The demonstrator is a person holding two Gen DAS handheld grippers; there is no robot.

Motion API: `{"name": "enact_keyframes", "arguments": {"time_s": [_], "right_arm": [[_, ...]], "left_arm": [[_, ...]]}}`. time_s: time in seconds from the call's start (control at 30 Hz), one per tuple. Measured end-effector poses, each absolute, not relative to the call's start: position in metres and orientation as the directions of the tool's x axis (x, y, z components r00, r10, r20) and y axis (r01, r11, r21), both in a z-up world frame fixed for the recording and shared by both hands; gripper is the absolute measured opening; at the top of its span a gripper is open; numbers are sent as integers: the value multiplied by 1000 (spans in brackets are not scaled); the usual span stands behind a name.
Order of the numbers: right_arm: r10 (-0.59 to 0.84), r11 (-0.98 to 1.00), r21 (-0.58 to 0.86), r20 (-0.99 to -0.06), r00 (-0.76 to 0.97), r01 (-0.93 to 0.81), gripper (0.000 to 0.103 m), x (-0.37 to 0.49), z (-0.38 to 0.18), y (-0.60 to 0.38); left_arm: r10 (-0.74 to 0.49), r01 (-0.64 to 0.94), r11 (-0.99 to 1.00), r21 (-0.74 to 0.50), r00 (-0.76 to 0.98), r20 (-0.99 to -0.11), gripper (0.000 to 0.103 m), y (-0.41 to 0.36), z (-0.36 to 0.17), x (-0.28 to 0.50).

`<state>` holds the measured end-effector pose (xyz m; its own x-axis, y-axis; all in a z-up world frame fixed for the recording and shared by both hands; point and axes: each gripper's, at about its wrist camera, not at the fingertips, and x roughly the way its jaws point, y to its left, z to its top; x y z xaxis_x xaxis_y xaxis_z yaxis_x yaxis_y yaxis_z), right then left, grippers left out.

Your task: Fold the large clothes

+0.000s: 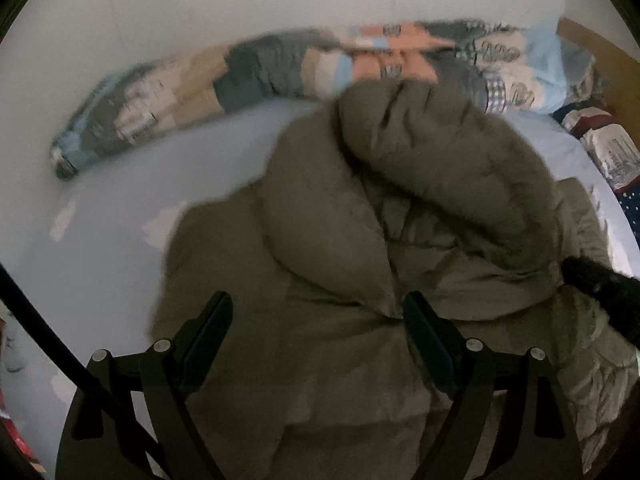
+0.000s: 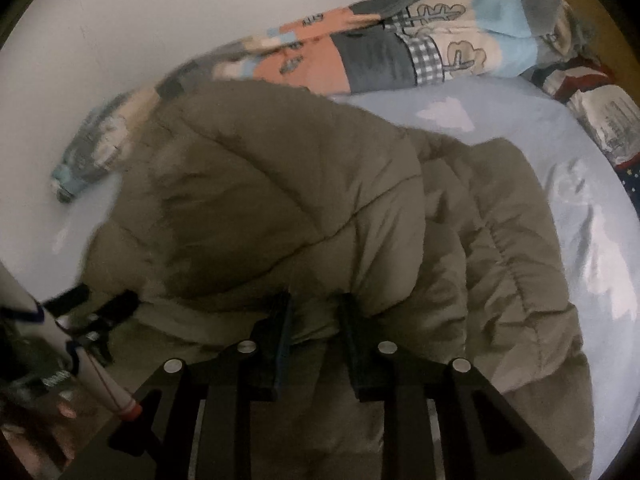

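The right gripper (image 2: 316,312) pinches the coat (image 2: 280,184) fold; the left gripper (image 1: 316,312) gapes empty above it. Carry the fold across evenly, grip firm

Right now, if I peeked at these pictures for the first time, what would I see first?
A big puffy olive-green coat heaped in the middle of a pale blue bed sheet. The right claw pinches a fold of it, while the left claw hangs wide open above it. Behind, along the white wall, lies a colourful patchwork quilt.

Dim, motion-blurred, fisheye-warped, dark corners
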<state>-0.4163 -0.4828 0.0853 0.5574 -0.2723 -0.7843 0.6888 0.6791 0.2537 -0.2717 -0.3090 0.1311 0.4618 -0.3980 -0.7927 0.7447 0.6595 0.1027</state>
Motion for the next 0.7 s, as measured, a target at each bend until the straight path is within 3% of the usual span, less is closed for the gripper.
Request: {"name": "enact_keyframes", "arguments": {"time_s": [0.37, 0.47, 0.7], "right_arm": [[-349, 680, 257, -710, 611, 687, 27, -485, 161, -422], [-320, 665, 315, -698, 640, 677, 29, -516, 162, -396], [-273, 650, 335, -734, 621, 682, 31, -574, 138, -317]], "left_arm": [[-430, 760, 635, 140, 498, -753, 86, -224, 166, -333], [-420, 776, 606, 174, 498, -759, 86, -190, 157, -369], [-369, 787, 607, 109, 401, -838, 86, -123, 117, -431]]}}
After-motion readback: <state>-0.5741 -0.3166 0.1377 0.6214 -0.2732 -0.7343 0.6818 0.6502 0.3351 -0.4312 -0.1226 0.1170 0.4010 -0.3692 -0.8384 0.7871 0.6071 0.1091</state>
